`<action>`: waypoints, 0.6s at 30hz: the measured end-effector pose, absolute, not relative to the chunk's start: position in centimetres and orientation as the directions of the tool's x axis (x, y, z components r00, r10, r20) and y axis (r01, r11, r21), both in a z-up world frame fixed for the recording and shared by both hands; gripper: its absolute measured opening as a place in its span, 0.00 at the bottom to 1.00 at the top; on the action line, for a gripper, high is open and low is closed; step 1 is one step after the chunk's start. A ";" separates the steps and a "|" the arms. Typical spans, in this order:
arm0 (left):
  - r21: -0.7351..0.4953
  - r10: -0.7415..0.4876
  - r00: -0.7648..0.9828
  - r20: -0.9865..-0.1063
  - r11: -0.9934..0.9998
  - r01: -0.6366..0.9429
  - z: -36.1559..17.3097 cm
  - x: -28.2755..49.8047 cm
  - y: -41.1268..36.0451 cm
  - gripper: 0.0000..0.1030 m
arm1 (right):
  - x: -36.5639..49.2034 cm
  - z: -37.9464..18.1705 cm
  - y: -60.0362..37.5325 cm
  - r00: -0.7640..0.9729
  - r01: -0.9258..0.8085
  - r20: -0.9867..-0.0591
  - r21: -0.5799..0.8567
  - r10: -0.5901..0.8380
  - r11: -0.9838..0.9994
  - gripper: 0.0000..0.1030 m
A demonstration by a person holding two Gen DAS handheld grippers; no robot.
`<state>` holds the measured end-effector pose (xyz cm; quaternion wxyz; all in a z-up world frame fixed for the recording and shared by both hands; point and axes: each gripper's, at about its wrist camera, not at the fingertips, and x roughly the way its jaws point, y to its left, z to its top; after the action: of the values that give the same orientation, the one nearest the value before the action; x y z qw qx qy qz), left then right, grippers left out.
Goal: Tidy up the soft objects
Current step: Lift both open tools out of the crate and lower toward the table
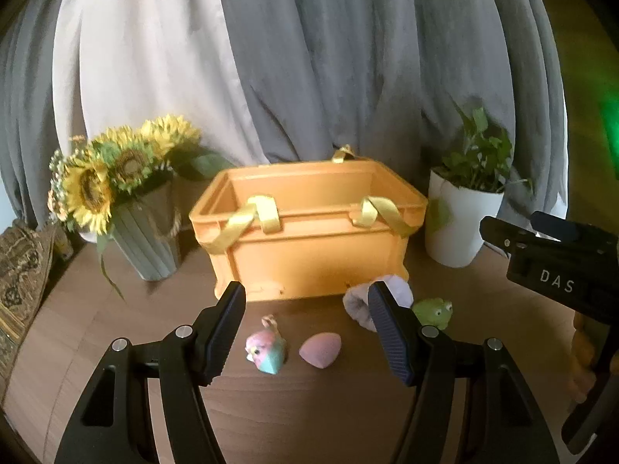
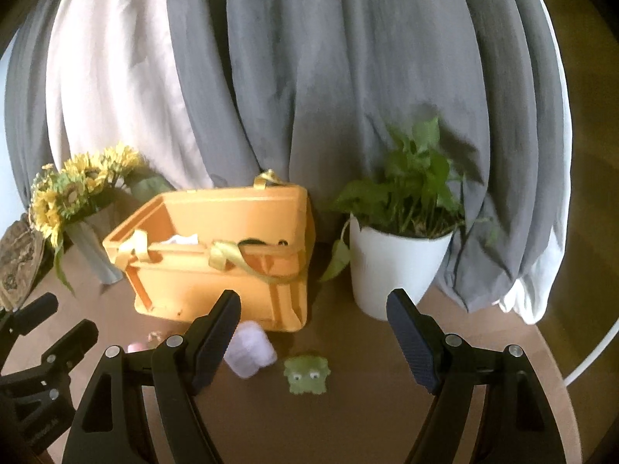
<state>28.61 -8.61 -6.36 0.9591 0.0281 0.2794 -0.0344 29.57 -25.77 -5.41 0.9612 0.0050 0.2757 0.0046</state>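
An orange bin (image 1: 309,247) with yellow ribbon handles stands on the round wooden table (image 1: 96,328); it also shows in the right wrist view (image 2: 216,270), with something white inside. In front of it lie a pastel bird toy (image 1: 267,352), a pink egg-shaped sponge (image 1: 320,350), a lilac fluffy item (image 1: 358,299) and a green frog toy (image 1: 435,309). My left gripper (image 1: 309,332) is open and empty, above the bird and sponge. My right gripper (image 2: 313,332) is open and empty, above the lilac item (image 2: 251,352) and frog (image 2: 306,377).
A sunflower vase (image 1: 147,239) stands left of the bin. A white plant pot (image 1: 460,224) stands right of it, also seen in the right wrist view (image 2: 394,266). Grey and white curtains (image 1: 309,58) hang behind. The right gripper's body (image 1: 561,270) shows at the right edge.
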 end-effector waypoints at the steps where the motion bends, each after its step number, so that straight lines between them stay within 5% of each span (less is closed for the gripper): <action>1: 0.035 -0.051 0.837 -0.544 0.996 0.084 -6.7 28.7 -8.7 0.63 | 29.6 -5.6 -25.8 0.845 -0.007 -0.535 0.013 0.013 1.000 0.77; 18: 0.073 -0.062 0.758 -0.649 0.987 0.143 -11.5 30.7 -10.0 0.63 | 30.9 -10.1 -26.2 0.768 -0.017 -0.640 0.015 0.022 1.000 0.76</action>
<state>30.75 -10.01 -11.51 0.9358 0.0590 0.3433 -0.0547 30.87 -26.21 -10.10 0.9401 0.0043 0.3407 0.0104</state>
